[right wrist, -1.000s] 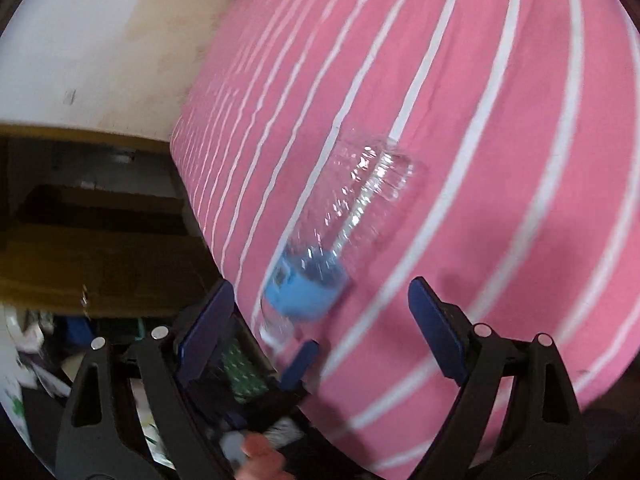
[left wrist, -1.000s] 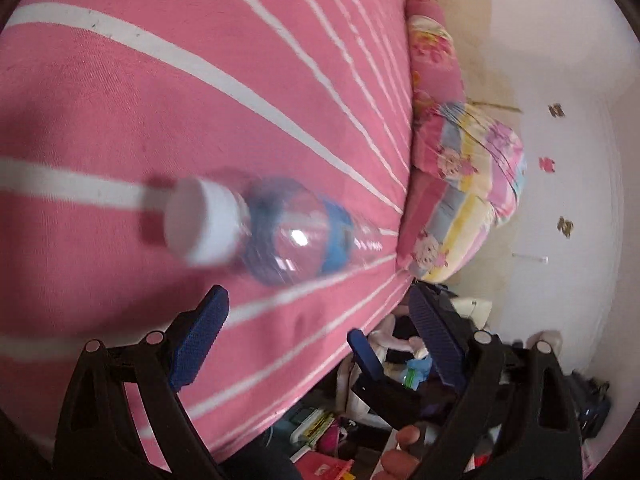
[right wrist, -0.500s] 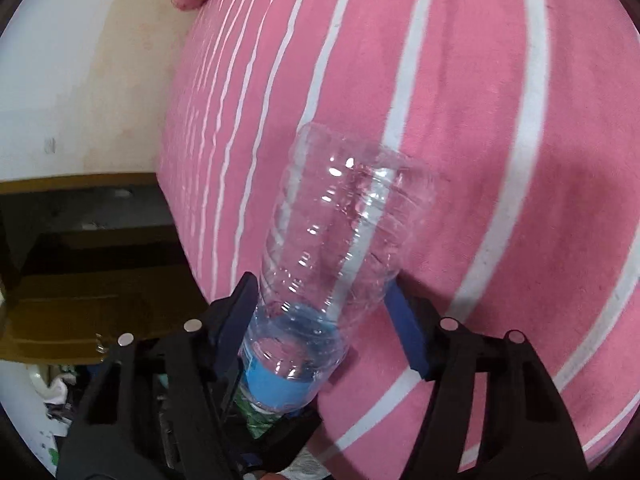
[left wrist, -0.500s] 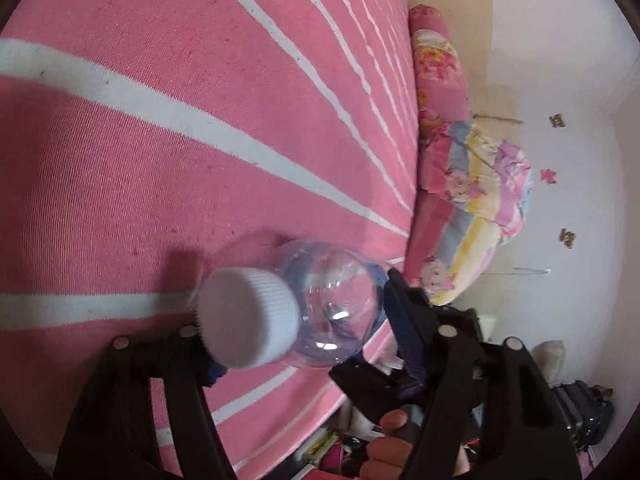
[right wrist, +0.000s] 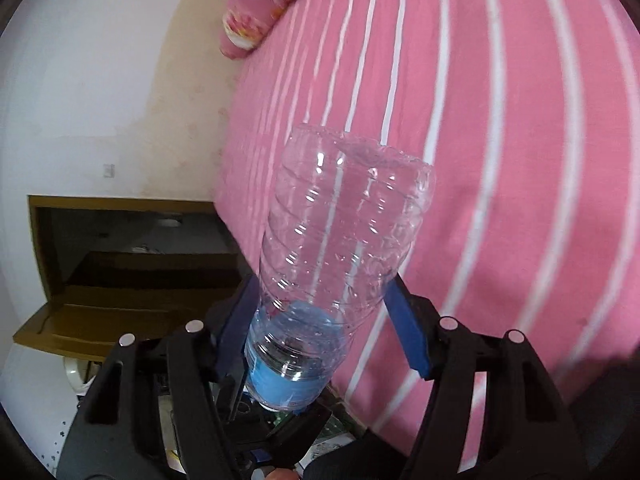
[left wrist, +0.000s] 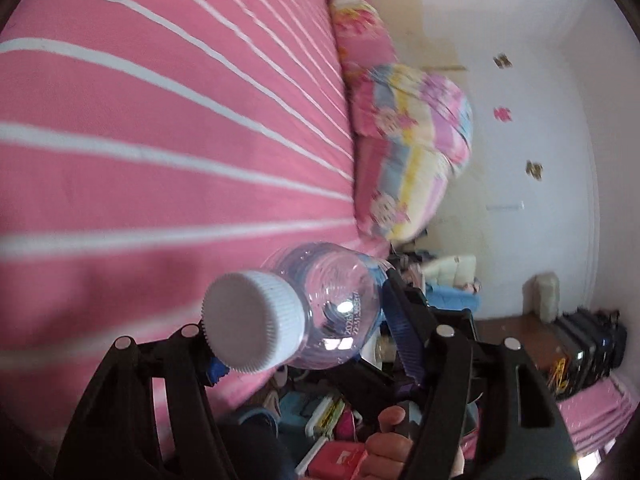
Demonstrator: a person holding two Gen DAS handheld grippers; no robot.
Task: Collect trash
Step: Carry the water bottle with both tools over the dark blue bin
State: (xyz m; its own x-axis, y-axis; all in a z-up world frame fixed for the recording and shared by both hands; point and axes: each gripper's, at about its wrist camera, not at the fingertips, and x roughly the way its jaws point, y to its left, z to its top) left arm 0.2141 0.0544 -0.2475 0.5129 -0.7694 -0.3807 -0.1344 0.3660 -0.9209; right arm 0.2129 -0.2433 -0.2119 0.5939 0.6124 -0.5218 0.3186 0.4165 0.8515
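A clear empty plastic bottle (left wrist: pixel 328 304) with a white cap (left wrist: pixel 252 320) and a blue label is held off the pink striped bed (left wrist: pixel 160 120). My left gripper (left wrist: pixel 304 332) is shut on the bottle near its neck, cap pointing at the camera. In the right wrist view my right gripper (right wrist: pixel 320 320) is shut on the same bottle (right wrist: pixel 340 232) at its lower body by the blue label (right wrist: pixel 288 384), with the bottle's base pointing away over the bed (right wrist: pixel 500 120).
Folded colourful pillows and quilt (left wrist: pixel 408 140) lie at the bed's far end by a white wall. Cluttered boxes and bags (left wrist: pixel 328 420) sit on the floor beside the bed. A brown wooden cabinet (right wrist: pixel 120 264) stands by the bed's side.
Both grippers closed on the bottle, which lay on the bed a second ago. The bottle has since been lifted off the bedspread and drawn back toward the bed's edge.
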